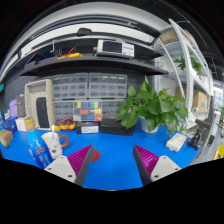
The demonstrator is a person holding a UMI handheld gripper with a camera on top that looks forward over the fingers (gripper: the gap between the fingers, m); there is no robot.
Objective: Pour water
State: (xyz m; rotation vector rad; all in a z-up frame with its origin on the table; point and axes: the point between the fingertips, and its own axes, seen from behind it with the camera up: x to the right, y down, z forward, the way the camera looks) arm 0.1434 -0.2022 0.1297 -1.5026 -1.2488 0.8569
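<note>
My gripper (pixel 113 160) is open above the blue tabletop (pixel 112 145), with nothing between its two magenta pads (pixel 82 156). Only bare blue surface lies between the fingers. To the left, beyond the left finger, stands a white cup-like object (pixel 50 143) and a small blue bottle (pixel 40 153), with a red-orange round thing (pixel 63 140) on the table beside them. I cannot tell which of these holds water.
A potted green plant (pixel 152 105) stands at the back right of the table. A colourful checker box (pixel 88 112) and drawer cabinets (pixel 85 95) line the back wall. A white framed object (pixel 40 103) stands back left; a white box (pixel 176 142) lies right.
</note>
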